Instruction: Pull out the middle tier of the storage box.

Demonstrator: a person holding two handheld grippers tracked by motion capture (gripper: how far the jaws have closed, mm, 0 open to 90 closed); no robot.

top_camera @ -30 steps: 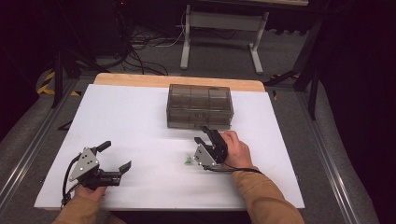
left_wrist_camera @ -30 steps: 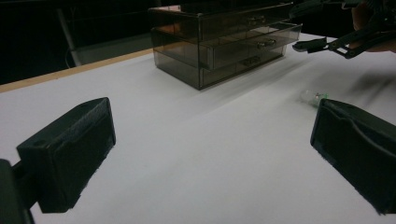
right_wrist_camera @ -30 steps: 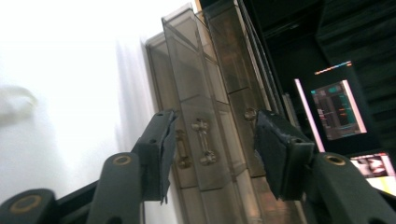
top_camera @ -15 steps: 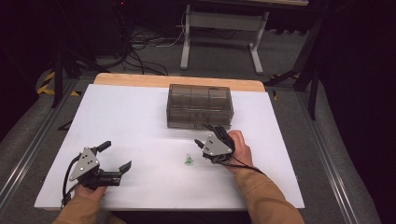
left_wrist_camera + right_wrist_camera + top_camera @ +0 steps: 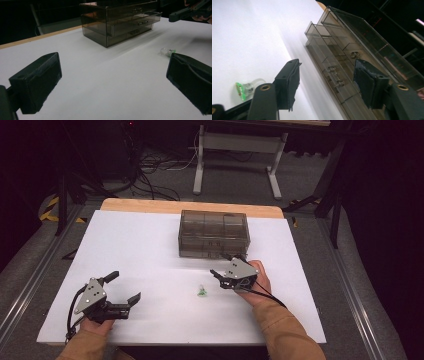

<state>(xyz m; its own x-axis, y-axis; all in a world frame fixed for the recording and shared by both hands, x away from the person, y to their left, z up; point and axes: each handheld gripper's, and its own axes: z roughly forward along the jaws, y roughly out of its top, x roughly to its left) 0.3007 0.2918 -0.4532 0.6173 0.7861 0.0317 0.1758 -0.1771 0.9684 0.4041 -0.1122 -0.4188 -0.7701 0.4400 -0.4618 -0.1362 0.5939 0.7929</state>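
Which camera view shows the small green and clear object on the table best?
The right gripper view: the small green and clear object is near and large. The high view shows it as a speck; the left gripper view shows it small and far.

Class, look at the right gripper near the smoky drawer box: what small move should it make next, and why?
Probably ease the right gripper forward to the drawer box and bring its fingers around a drawer handle. Its jaws have just been opening with nothing between them, they face the drawer fronts, and the small green-tipped piece lies loose on the table.
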